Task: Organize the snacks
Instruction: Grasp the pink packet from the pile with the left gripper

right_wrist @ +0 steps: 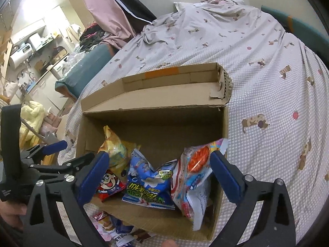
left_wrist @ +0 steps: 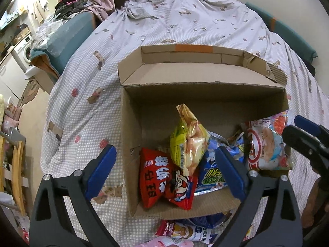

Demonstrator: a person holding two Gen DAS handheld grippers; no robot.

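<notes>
An open cardboard box (left_wrist: 131,127) (right_wrist: 225,123) sits on the bed. Inside stand a red bag (left_wrist: 158,177) (right_wrist: 110,185), a yellow-green bag (left_wrist: 188,142) (right_wrist: 113,148), a blue bag (left_wrist: 209,177) (right_wrist: 150,183) and a white-and-red shrimp flakes bag (left_wrist: 267,144) (right_wrist: 193,177). My left gripper (left_wrist: 166,173) is open and empty, hovering over the box's near left part. My right gripper (right_wrist: 158,177) is open and empty over the near right part; it shows at the right edge of the left wrist view (left_wrist: 304,135).
More snack packets (left_wrist: 185,232) (right_wrist: 115,226) lie on the checked bedsheet (left_wrist: 205,26) in front of the box. The box's far flap (left_wrist: 201,70) folds outward. A teal cushion (left_wrist: 61,41) and cluttered furniture stand left of the bed.
</notes>
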